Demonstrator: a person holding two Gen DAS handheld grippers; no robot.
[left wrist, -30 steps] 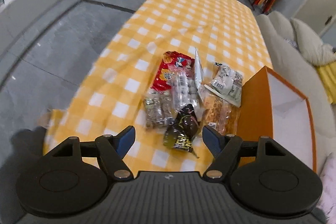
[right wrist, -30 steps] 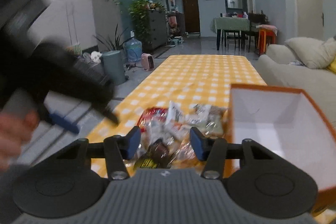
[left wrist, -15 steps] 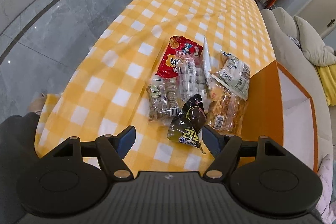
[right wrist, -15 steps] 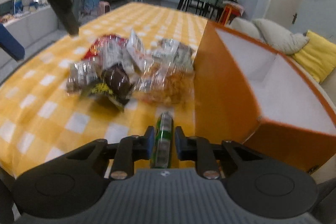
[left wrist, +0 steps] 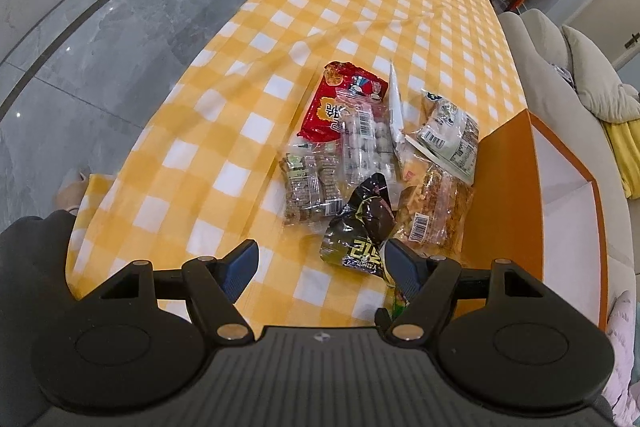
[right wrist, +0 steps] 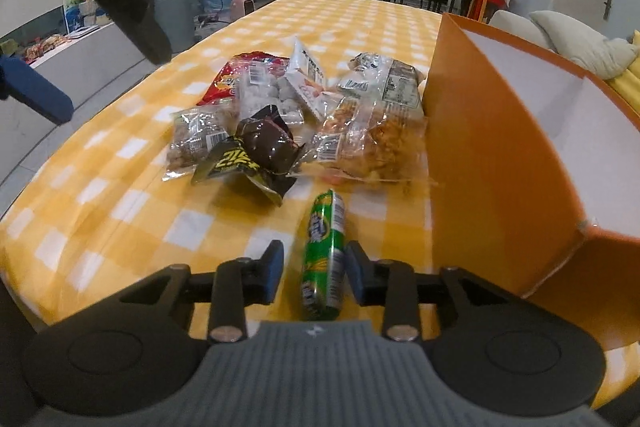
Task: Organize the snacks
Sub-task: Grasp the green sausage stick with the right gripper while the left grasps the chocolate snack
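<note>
From the left wrist, the left gripper (left wrist: 318,263) is hovering with fingers spread wide and gripping nothing, above a crinkly dark foil packet (left wrist: 362,227) at the pile's 6 o'clock edge — glossy clear bags are lying behind it on the checked yellow tablecloth (left wrist: 224,131).

From the right wrist, the right gripper (right wrist: 314,269) is sitting low, its fingers parted around a slim green tube-shaped snack (right wrist: 324,251) without clearly pinching it — the smooth orange cardboard box (right wrist: 492,163) is standing open at 2 o'clock.

Left view high, tilted down, right view low, both sharing snack pile (left wrist: 372,163)
</note>
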